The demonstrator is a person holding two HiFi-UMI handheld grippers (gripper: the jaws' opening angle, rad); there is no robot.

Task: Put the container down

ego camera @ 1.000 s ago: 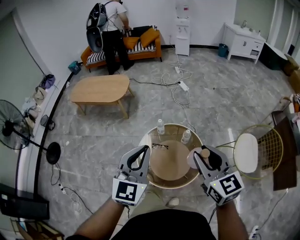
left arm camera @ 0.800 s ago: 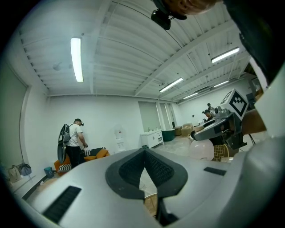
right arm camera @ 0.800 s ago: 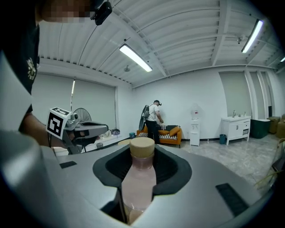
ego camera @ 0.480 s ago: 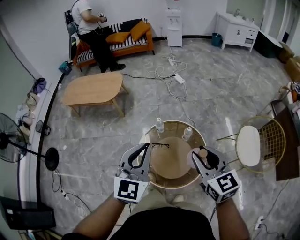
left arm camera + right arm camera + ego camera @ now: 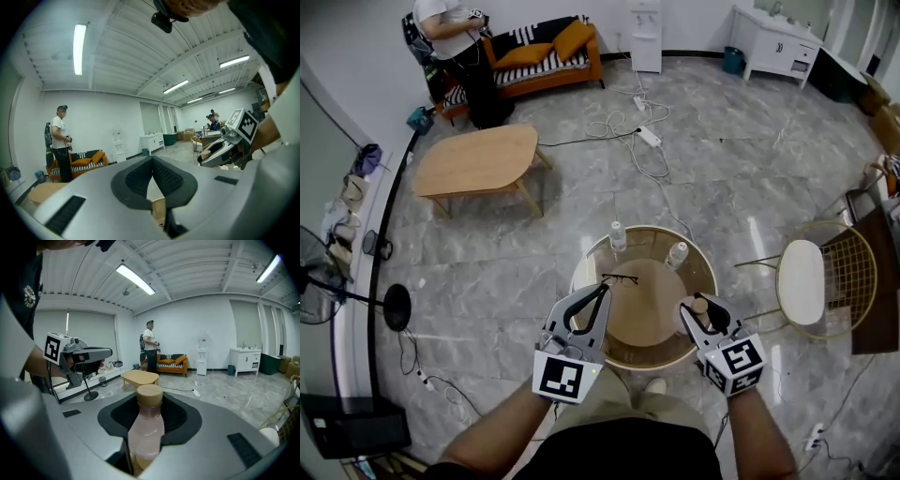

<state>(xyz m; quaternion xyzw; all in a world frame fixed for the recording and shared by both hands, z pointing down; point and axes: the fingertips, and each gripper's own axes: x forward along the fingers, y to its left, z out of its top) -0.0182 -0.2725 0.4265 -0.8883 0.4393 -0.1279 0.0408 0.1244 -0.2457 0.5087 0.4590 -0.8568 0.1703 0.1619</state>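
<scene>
My right gripper [image 5: 701, 307] is shut on the container [image 5: 688, 315], a small pink bottle with a round wooden cap, held above the right rim of the round table [image 5: 591, 258]. In the right gripper view the container [image 5: 146, 427] stands upright between the dark pads, cap up. My left gripper [image 5: 601, 292] hovers over the table's left rim, its jaws shut with nothing in them. In the left gripper view its pads [image 5: 140, 176] meet at the tips.
A pair of glasses [image 5: 621, 278] lies on the table's wooden top, and two water bottles [image 5: 619, 236] [image 5: 676, 254] stand at its far edge. A wire chair with a white seat [image 5: 802, 281] is to the right. Beyond are a wooden coffee table [image 5: 473, 159], floor cables [image 5: 647, 141] and a person [image 5: 455, 42].
The head view has tilted, so the room slid upward and left. Both grippers keep their places over the table rim, the right one still holding the container. The far person shifted left.
</scene>
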